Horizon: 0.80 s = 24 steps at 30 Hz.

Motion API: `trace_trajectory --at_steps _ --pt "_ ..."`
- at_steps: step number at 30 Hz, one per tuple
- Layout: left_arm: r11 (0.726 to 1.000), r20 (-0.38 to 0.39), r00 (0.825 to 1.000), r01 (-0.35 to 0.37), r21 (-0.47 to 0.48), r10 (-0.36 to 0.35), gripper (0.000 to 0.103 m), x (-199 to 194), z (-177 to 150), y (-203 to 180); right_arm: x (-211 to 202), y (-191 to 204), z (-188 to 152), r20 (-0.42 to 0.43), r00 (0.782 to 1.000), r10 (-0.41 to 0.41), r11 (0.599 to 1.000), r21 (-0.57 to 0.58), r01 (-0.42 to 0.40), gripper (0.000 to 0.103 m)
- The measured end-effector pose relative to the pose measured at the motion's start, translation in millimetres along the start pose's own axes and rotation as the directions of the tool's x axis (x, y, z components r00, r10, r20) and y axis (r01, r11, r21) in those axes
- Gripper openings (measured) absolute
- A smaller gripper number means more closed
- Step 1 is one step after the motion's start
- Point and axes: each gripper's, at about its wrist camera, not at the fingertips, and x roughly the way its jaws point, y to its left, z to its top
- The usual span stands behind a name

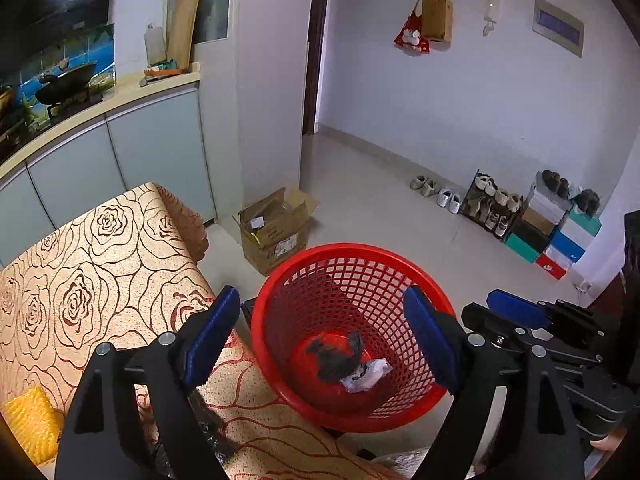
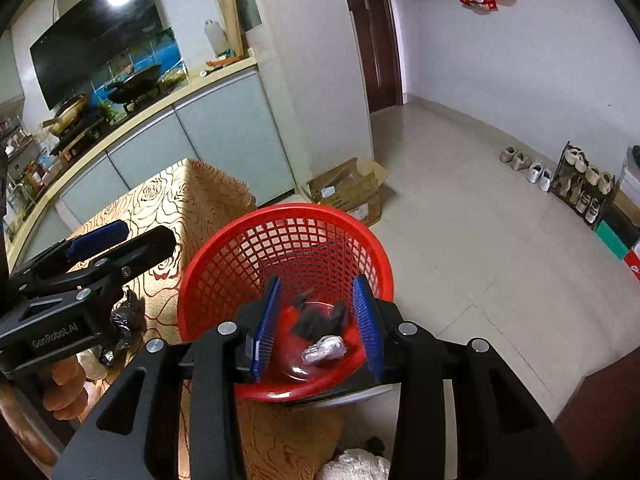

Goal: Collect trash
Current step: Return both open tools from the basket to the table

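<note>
Tablecloth [image 1: 100, 264] patterned with red roses covers the table at the left, the biggest surface near the tools. Just beside its edge, on the floor side, stands a red mesh basket [image 1: 280, 292] with an open round top; in the right wrist view its rim [image 2: 240, 224] sits against the cloth's edge.

Above the basket mouth the left gripper [image 1: 320, 334] hangs with its blue-padded jaws spread wide, one pad over the table edge and the other over the basket's far rim. Nothing is between the pads and they touch nothing. From the right wrist view the same tool shows from the side [image 2: 120, 244], with the person's hand [image 2: 64, 388] wrapped around its handle.

The right gripper [image 2: 318, 326] points down into the basket as well. Its jaws stand partly apart, a moderate gap narrower than the left's, and no object is pinched between the blue pads; the trash seen through the gap lies below them on the basket floor.

That trash is two pieces resting on the red bottom: a crumpled black bag [image 1: 334, 360] and, touching it on the near side, a smaller whitish clear wrapper [image 1: 368, 374]. In the right wrist view they appear as the dark wad [image 2: 320, 320] and the pale wrapper [image 2: 324, 350].

Another dark crumpled wrapper [image 2: 124, 320] lies on the tablecloth near the left tool, still outside the basket.
</note>
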Motion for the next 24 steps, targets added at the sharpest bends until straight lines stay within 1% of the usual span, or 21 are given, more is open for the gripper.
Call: trace_trajectory --at_steps 1,2,3,5,6,14,16,21,24 --pt "1.000 0.009 1.000 -0.002 -0.002 0.002 0.082 -5 0 -1 -4 1 -1 0.009 1.000 -0.002 1.000 -0.005 0.002 0.037" --pt "1.000 0.015 1.000 -0.003 -0.005 0.003 0.082 -8 1 0 -7 2 0 0.018 1.000 -0.005 1.000 -0.008 0.005 0.040" --pt "1.000 0.022 1.000 -0.006 -0.008 0.006 0.083 -13 1 0 -12 3 0 0.031 0.999 -0.011 1.000 -0.010 0.011 0.046" --pt "1.000 0.044 0.999 -0.016 -0.014 0.016 0.085 -25 3 2 -22 5 0 0.064 0.998 -0.024 1.000 -0.012 0.025 0.053" --pt "1.000 0.052 0.998 -0.019 -0.015 0.020 0.085 -29 3 3 -27 7 0 0.080 0.996 -0.027 0.999 -0.014 0.028 0.055" --pt "0.996 0.142 0.987 -0.064 -0.060 0.072 0.087 -89 7 19 -56 15 1 0.147 0.989 -0.009 1.000 -0.016 0.011 0.065" --pt "0.993 0.156 0.983 -0.090 -0.070 0.100 0.087 -105 6 27 -63 20 0 0.160 0.987 -0.002 1.000 -0.024 0.006 0.067" --pt "0.985 0.193 0.968 -0.141 -0.097 0.158 0.087 -142 -2 48 -81 36 -5 0.194 0.981 0.021 0.998 -0.061 -0.009 0.069" --pt "0.976 0.215 0.956 -0.178 -0.123 0.201 0.087 -165 -8 64 -87 48 -7 0.202 0.979 0.041 0.996 -0.083 -0.024 0.070"
